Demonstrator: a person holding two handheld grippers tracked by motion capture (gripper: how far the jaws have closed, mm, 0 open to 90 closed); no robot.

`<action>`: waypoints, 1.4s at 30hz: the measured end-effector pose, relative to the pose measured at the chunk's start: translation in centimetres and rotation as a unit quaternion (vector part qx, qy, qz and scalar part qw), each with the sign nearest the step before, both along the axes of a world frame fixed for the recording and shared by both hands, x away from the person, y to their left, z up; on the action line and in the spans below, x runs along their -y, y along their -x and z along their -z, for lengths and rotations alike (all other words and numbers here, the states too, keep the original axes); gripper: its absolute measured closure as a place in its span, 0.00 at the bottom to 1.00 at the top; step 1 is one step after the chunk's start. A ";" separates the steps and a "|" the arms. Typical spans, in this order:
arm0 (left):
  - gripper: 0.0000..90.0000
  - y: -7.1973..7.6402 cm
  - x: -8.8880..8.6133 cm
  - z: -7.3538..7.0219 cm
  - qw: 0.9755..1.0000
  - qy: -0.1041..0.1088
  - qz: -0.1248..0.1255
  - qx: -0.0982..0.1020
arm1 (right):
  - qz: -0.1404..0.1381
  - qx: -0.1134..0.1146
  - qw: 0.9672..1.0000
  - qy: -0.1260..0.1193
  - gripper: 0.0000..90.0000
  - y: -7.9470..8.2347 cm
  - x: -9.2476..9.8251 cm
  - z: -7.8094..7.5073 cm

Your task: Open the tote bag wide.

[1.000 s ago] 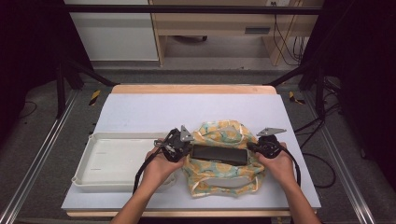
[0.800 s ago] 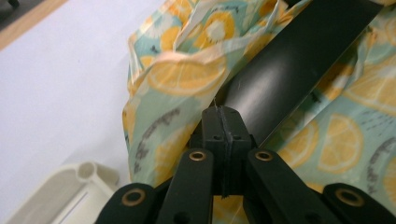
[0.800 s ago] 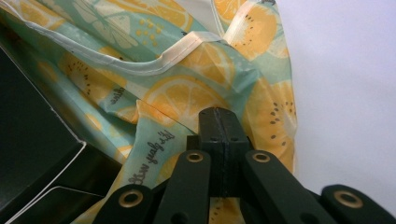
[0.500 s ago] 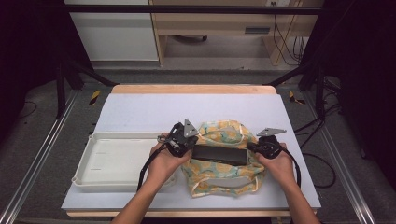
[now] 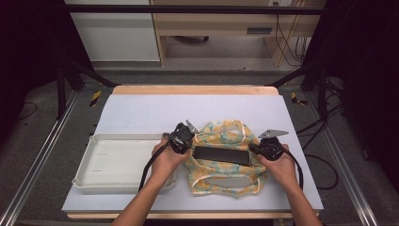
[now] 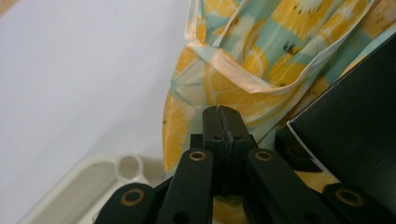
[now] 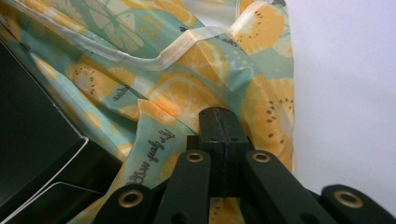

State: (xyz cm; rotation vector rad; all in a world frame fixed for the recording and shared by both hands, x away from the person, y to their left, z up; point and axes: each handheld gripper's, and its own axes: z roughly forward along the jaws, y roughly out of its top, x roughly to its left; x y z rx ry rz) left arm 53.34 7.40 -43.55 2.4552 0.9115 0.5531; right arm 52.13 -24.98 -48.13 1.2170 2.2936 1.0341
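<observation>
Up close, bag (image 7: 187,93) lettering beside right gripper (image 7: 224,114).

Lots of free room at the back, a crowded strip at the front

The far half of the worktop (image 5: 197,110) is bare, so a hand could slide across there with nothing in the way. Near the front, the white tray (image 5: 113,162) blocks the left side and sits just beside the fruit-print bag (image 5: 226,134). The black box (image 5: 221,155) stands in the bag's mouth. To the right of the bag there is a bare strip to pass along.
</observation>
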 end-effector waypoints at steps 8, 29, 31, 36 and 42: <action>1.00 -0.3 -0.4 1.2 0.999 -0.022 0.000 -0.039 | -0.001 0.002 1.000 0.002 1.00 0.0 0.0 0.0; 1.00 0.7 -1.3 0.2 1.000 0.008 0.005 -0.011 | -0.007 0.026 1.000 0.002 1.00 0.7 0.0 -1.5; 1.00 1.3 -1.5 -0.6 1.000 0.023 0.010 -0.001 | -0.011 0.040 0.999 -0.006 1.00 1.4 -0.1 -2.4; 1.00 3.9 -1.5 -2.9 0.998 0.047 0.039 0.030 | -0.022 0.063 0.998 -0.010 1.00 3.1 -0.4 -4.2; 0.99 6.1 -1.1 -3.3 0.996 0.049 0.064 0.037 | -0.048 0.084 0.995 -0.014 1.00 5.9 -0.9 -5.7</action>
